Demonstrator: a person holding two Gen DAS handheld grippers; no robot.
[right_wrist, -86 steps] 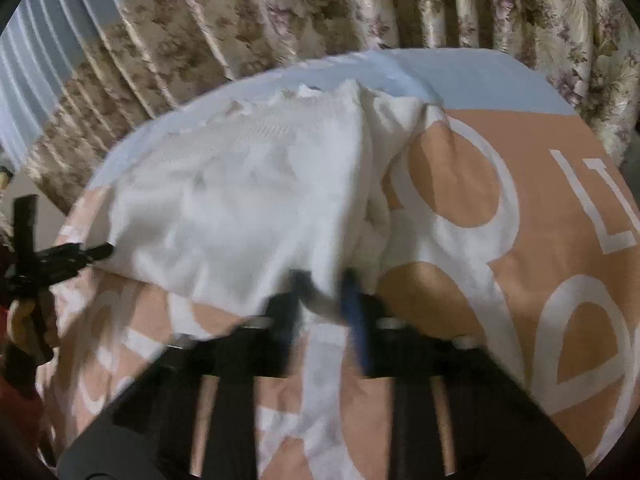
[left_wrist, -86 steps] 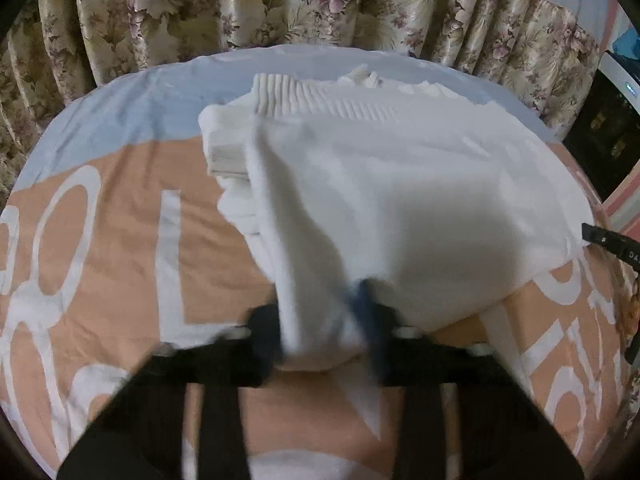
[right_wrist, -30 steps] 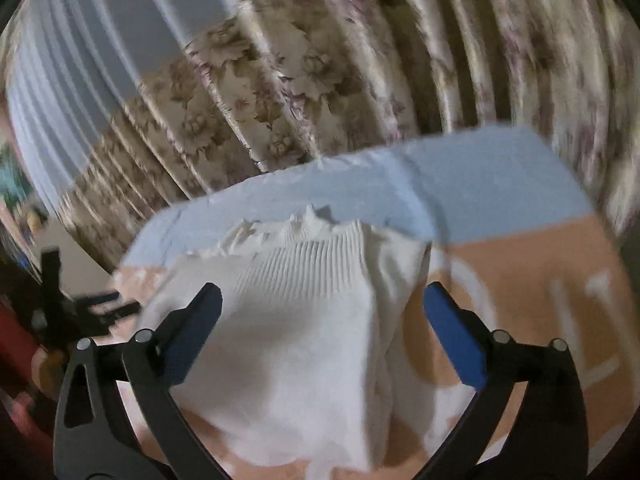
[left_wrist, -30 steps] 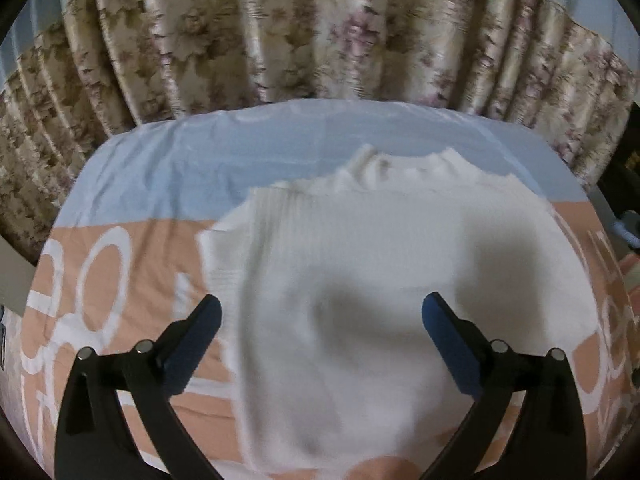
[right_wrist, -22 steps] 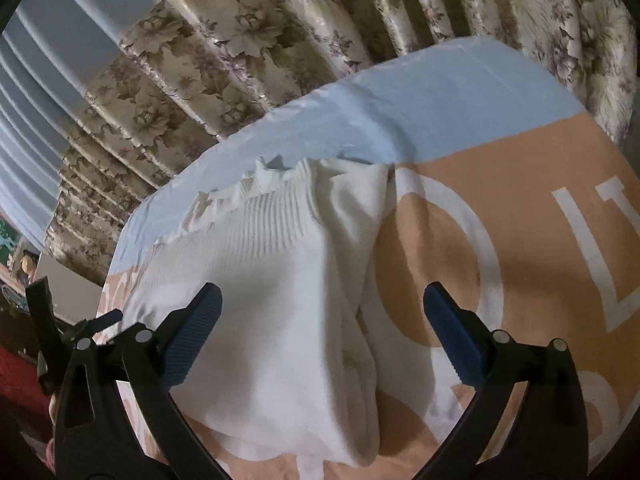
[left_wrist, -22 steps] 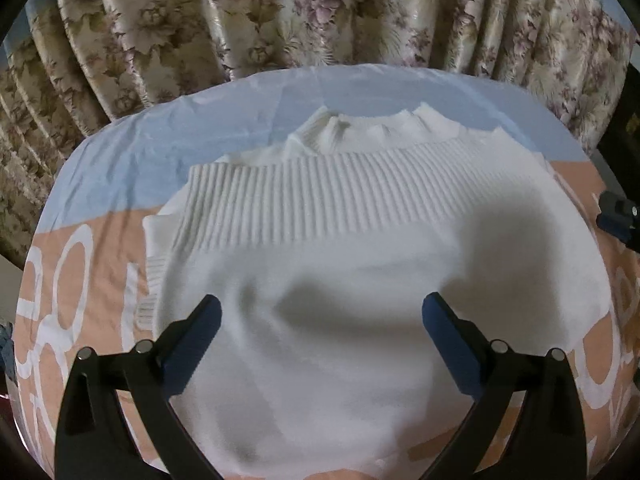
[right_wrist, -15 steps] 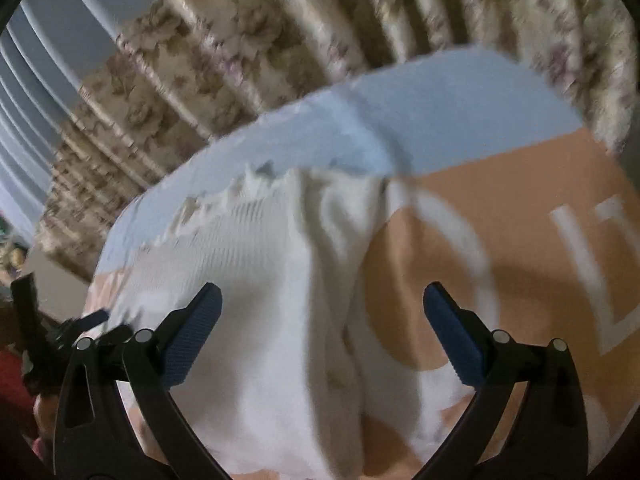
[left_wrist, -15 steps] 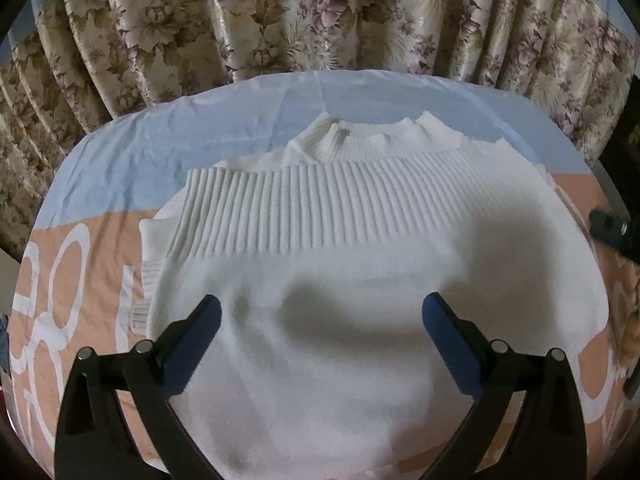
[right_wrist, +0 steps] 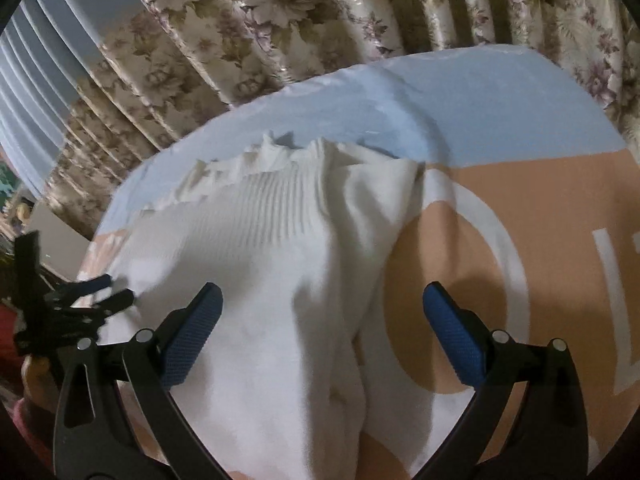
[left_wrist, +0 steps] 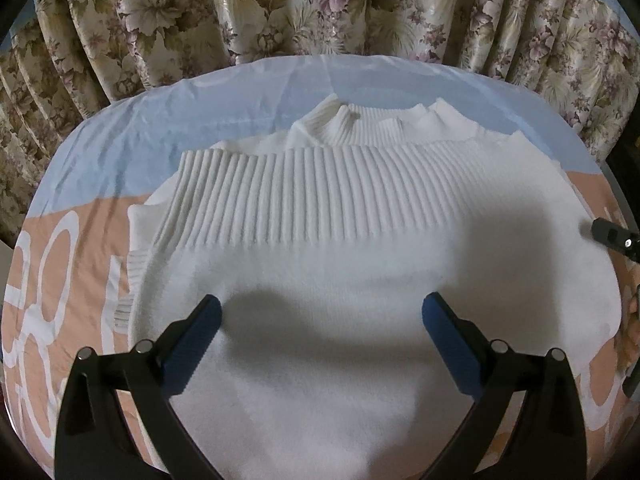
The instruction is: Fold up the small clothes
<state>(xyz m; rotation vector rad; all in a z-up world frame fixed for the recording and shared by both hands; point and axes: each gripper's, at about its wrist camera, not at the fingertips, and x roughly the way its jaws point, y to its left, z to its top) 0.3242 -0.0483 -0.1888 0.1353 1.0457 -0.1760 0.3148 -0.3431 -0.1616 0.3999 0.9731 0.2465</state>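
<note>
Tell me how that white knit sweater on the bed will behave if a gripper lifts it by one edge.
The white knit sweater will probably flop and sag: it already drapes in soft folds. Its stacked layers would likely slide apart, undoing the fold. The ribbed hem looks stretchy, so it may pull long under its weight.
</note>
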